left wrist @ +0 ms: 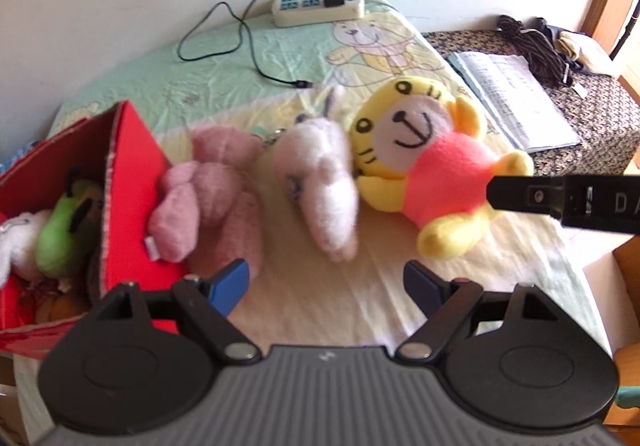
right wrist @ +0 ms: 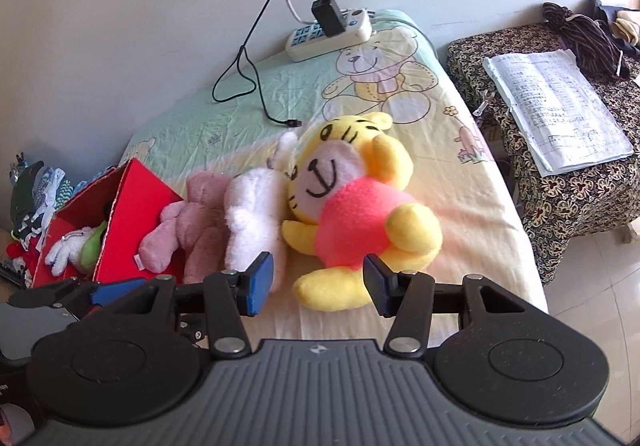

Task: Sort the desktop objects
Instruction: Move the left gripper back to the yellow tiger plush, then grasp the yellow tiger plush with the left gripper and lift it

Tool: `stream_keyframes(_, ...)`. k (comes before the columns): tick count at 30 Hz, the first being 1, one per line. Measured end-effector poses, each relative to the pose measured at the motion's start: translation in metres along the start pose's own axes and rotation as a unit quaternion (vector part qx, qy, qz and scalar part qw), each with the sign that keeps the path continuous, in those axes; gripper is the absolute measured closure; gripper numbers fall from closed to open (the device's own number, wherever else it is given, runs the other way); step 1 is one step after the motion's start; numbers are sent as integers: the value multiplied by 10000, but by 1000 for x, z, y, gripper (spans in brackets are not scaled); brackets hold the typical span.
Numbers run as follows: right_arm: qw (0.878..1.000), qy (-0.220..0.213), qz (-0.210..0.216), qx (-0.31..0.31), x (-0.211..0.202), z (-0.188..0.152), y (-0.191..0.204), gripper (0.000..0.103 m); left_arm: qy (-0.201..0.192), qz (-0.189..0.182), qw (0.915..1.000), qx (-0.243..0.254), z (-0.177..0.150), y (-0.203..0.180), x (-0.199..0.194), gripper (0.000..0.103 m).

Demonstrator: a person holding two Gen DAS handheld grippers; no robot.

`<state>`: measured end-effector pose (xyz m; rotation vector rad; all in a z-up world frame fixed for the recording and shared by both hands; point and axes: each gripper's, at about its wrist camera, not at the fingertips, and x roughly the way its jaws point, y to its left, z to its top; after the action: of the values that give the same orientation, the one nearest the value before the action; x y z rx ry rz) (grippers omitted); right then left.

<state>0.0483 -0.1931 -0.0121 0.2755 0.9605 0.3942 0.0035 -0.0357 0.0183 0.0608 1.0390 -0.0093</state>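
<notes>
A yellow tiger plush in a pink shirt (left wrist: 436, 173) (right wrist: 352, 217) lies on the cartoon bedsheet (left wrist: 280, 57) (right wrist: 460, 181). A white plush (left wrist: 320, 177) (right wrist: 252, 217) and a pink plush (left wrist: 208, 189) (right wrist: 192, 221) lie left of it. A red box (left wrist: 132, 181) (right wrist: 132, 213) at the left holds a green and a white toy. My left gripper (left wrist: 326, 282) is open and empty, just before the white plush. My right gripper (right wrist: 318, 282) is open and empty, its fingers at either side of the tiger's lower foot. Its finger also shows in the left wrist view (left wrist: 532, 195).
A power strip (left wrist: 320, 7) (right wrist: 332, 33) with a black charger and its cable (left wrist: 248, 45) (right wrist: 256, 85) lies at the far edge by the wall. A patterned bench (right wrist: 560, 181) at the right holds papers (left wrist: 516, 97) (right wrist: 556, 105) and dark clothes.
</notes>
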Motion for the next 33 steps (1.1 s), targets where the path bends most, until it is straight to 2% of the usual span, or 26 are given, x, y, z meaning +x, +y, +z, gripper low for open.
stream_keyframes(5,9996,-161,-101,206,-8,10,-27,48,55,-590,9982,-49,8,-13,11,18)
stream_keyframes(8,9986,-257,-86,445,-10,17,-45,45,63,-776,9970,33,15,-23,21,18)
stream_keyframes(12,9975,-228,48,664,6,32,-65,44,112,-1382,9903,-41,27,-34,37,17)
stream_keyframes(16,9964,-172,115,820,32,44,-79,41,378,-1463,9882,-262,36,-37,63,17)
stream_keyframes(21,9967,74,469,666,60,49,-81,40,689,-1858,9786,-556,45,-33,88,17)
stream_keyframes(27,9937,374,703,784,93,54,-91,38,911,-2004,9719,-839,53,-28,115,15)
stream_keyframes(33,9830,617,1198,1249,114,53,-104,38,796,-1917,9764,-590,60,-39,116,14)
